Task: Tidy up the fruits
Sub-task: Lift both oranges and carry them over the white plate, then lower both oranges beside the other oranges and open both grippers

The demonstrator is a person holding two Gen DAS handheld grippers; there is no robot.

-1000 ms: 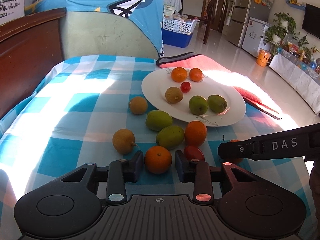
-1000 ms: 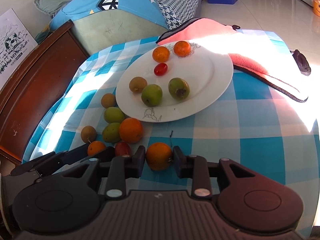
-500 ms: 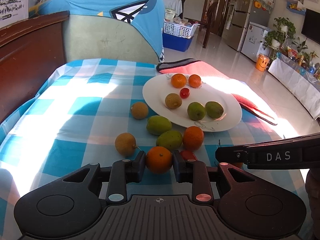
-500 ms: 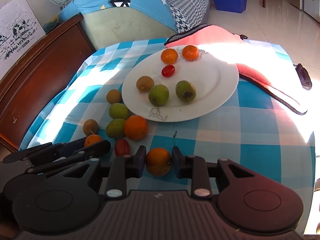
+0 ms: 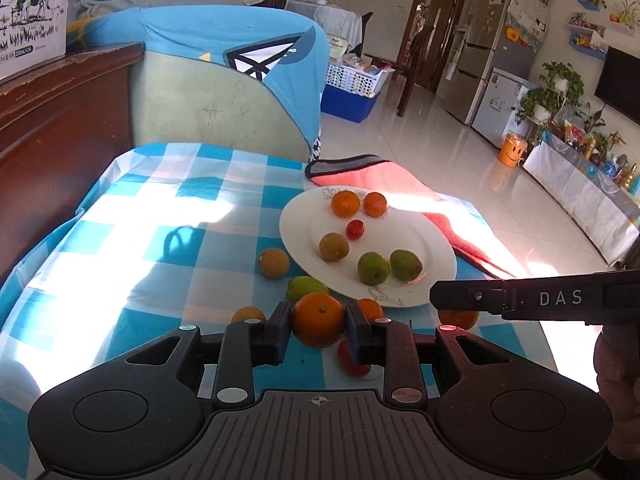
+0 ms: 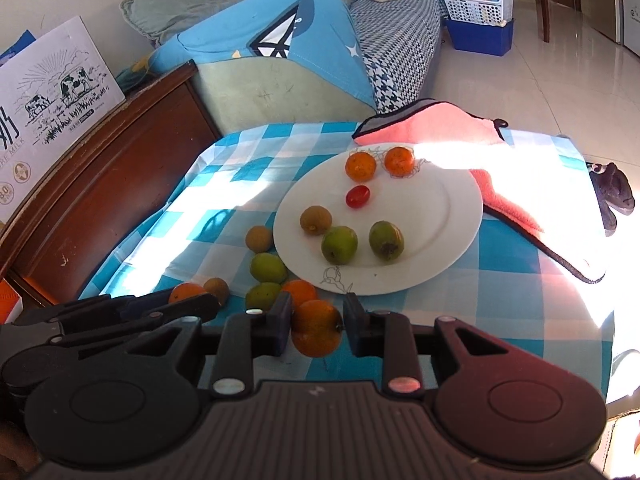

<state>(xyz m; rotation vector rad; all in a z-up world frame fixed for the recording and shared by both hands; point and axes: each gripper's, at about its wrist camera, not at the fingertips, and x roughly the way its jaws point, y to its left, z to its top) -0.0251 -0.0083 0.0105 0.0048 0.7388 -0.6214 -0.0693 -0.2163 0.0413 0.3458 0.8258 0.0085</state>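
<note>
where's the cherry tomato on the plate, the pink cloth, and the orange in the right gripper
cherry tomato [image 6: 357, 196], right wrist view, middle of its red skin
pink cloth [image 6: 452, 128], right wrist view, its shaded far part behind the plate
orange in the right gripper [image 6: 316, 328], right wrist view, its front face between the jaws

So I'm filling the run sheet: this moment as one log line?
left gripper: shut on orange | right gripper: shut on second orange | plate: six fruits
</note>
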